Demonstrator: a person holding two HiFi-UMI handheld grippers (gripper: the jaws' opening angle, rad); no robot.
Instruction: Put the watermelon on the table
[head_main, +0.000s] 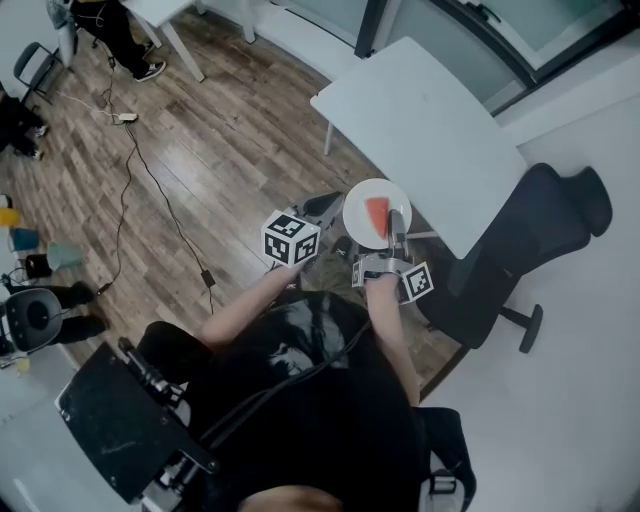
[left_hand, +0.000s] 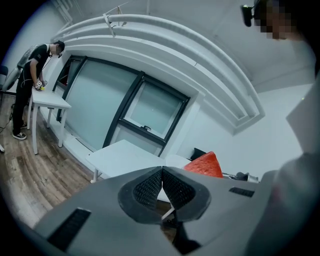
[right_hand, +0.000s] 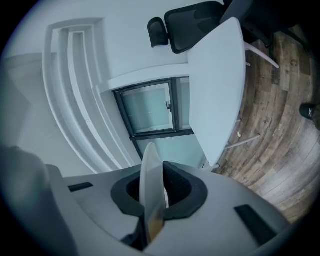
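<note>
Wood-plank floor fills the room, with a white table (head_main: 420, 130) on the far right. The right gripper (head_main: 398, 238) is clamped on the near rim of a white plate (head_main: 358, 222), and the watermelon wedge (head_main: 377, 216) lies on that plate. The plate hangs over the floor, just short of the table's near long edge, so the table lies straight ahead of it. The left gripper (head_main: 325, 208), just left of the plate, is closed on nothing.

We identify a black office chair (head_main: 520, 250) and a black cable (head_main: 155, 180) trailing across the wood floor (head_main: 240, 140). A dark flat object (head_main: 105, 420), possibly a second seat, sits nearby. Farther off, a person (left_hand: 27, 75) stands at a side table (left_hand: 47, 100) beside the window (left_hand: 100, 105).
</note>
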